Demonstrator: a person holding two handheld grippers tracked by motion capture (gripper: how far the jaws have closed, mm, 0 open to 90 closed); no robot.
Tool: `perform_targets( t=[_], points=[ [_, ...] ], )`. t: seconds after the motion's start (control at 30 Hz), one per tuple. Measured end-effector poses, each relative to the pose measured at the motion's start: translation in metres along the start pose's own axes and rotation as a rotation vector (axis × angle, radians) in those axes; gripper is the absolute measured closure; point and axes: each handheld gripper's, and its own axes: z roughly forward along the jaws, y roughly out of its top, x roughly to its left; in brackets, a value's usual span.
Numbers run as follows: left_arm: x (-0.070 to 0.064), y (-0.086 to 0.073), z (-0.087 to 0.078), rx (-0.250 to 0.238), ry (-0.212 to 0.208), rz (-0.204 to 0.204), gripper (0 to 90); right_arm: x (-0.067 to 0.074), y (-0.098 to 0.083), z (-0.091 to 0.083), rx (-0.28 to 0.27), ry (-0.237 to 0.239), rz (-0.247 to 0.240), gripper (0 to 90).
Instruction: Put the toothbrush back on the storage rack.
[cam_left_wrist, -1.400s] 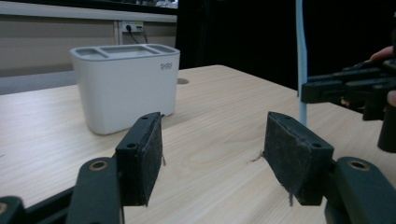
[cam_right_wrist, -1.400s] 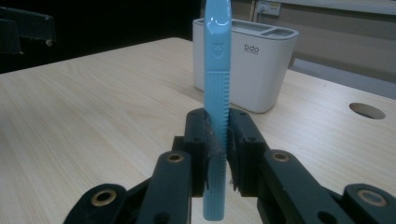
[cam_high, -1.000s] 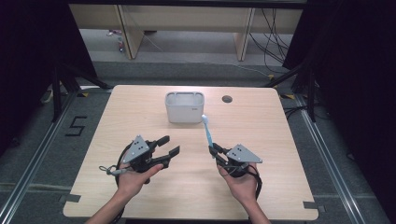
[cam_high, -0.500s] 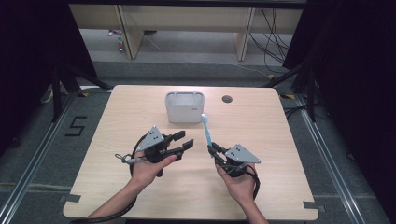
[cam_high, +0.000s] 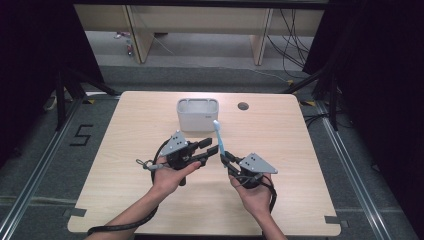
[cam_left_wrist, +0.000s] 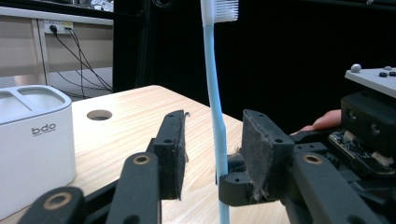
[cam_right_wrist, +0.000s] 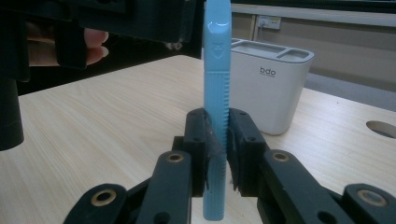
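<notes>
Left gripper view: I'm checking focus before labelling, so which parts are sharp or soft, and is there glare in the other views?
Left gripper view: toothbrush and white holder crisp, near jaws slightly soft, background black. Right gripper view: toothbrush handle sharp, evenly lit, no glare. High view: table evenly lit, dark surroundings, soft shadows.

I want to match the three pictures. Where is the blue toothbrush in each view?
High view: toothbrush at centre, upright, before the white holder.
Left gripper view: toothbrush centre, between open jaws.
Right gripper view: handle centre, clamped by the jaws.
Shared landmark: white holder.
</notes>
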Motion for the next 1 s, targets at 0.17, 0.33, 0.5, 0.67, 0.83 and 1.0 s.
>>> perform_targets(
  t=[0.17, 0.33, 0.5, 0.67, 0.83, 1.0],
  points=[
    [-0.001, 0.0, 0.007, 0.0, -0.001, -0.006, 64.1, 0.0, 0.001, 0.0, -0.001, -0.001, -0.014, 79.0],
    [-0.001, 0.0, 0.011, 0.0, -0.003, -0.009, 65.9, 0.002, 0.001, 0.0, 0.014, 0.005, 0.006, 79.0],
    [0.0, 0.0, 0.014, -0.002, 0.001, -0.006, 71.5, 0.004, 0.001, 0.001, 0.009, 0.013, 0.008, 78.9],
    [0.0, -0.002, 0.016, -0.007, -0.003, -0.003, 77.3, 0.003, 0.001, 0.001, 0.008, -0.007, -0.026, 78.9],
    [-0.001, -0.003, 0.017, -0.002, -0.012, 0.001, 82.0, 0.006, -0.001, 0.003, 0.011, 0.01, 0.005, 78.9],
    [-0.004, 0.001, 0.017, 0.0, -0.009, 0.044, 83.5, 0.005, 0.001, 0.004, 0.019, 0.005, -0.019, 72.3]
  ],
)
